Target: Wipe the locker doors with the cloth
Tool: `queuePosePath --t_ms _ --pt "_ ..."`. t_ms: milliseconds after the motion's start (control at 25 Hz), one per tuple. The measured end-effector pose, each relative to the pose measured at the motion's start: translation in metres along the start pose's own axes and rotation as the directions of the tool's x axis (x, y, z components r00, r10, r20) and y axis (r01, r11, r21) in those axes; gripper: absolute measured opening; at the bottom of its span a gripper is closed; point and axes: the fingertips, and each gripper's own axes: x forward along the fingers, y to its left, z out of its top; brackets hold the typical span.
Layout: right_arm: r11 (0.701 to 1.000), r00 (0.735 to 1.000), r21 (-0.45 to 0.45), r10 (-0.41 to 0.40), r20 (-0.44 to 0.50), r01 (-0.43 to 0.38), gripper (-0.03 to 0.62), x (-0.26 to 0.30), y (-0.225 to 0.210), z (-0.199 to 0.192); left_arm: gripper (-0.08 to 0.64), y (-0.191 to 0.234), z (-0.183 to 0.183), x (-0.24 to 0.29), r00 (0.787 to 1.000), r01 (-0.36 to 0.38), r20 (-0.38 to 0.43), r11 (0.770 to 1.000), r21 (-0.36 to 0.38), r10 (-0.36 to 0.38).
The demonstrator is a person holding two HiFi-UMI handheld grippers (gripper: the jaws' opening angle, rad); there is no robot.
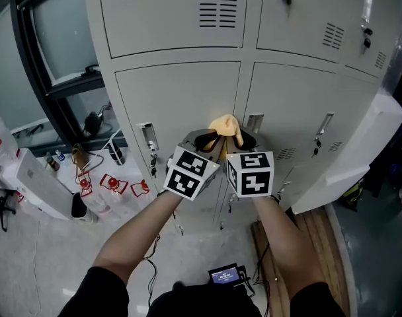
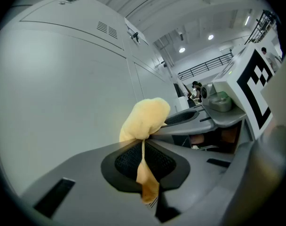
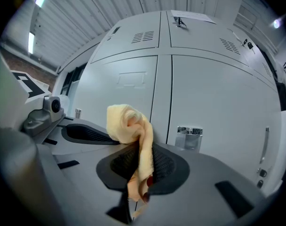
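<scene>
Two handheld grippers are meeting in front of the lower row of the grey locker bank [image 1: 181,98]. The left gripper [image 2: 143,147] is clenching one hanging end of the yellow cloth [image 1: 226,125]. The right gripper [image 3: 144,157] is clamping another fold of that cloth, so both are gripping it at once. The cloth is bunching into a rounded wad above the closed jaws, level with the seam between two lower locker doors and just left of a metal latch plate [image 3: 189,132]. Whether the wad is actually pressing on the door surface is not clear from these angles. Plastic bottles [image 1: 112,187] with red labels are lying on the floor at the locker bank's left foot.
</scene>
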Motion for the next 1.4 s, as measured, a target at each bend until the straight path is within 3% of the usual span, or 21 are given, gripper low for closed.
queuePosePath --t_ms 680,960,1400 --pt "0.998 1.000 0.067 0.017 0.020 -0.018 0.071 -0.008 0.012 -0.004 0.032 -0.003 -0.004 -0.014 1.000 0.005 -0.016 1.000 -0.030 -0.005" --pt "0.992 0.995 0.074 0.096 0.040 -0.099 0.071 -0.010 0.052 -0.008 0.032 0.007 -0.021 -0.049 1.000 -0.019 -0.008 0.999 -0.050 0.018" --pt "0.977 0.978 0.026 0.210 -0.014 -0.209 0.071 0.009 0.137 -0.029 0.032 0.044 -0.074 -0.109 0.990 -0.121 -0.080 0.988 -0.099 0.113"
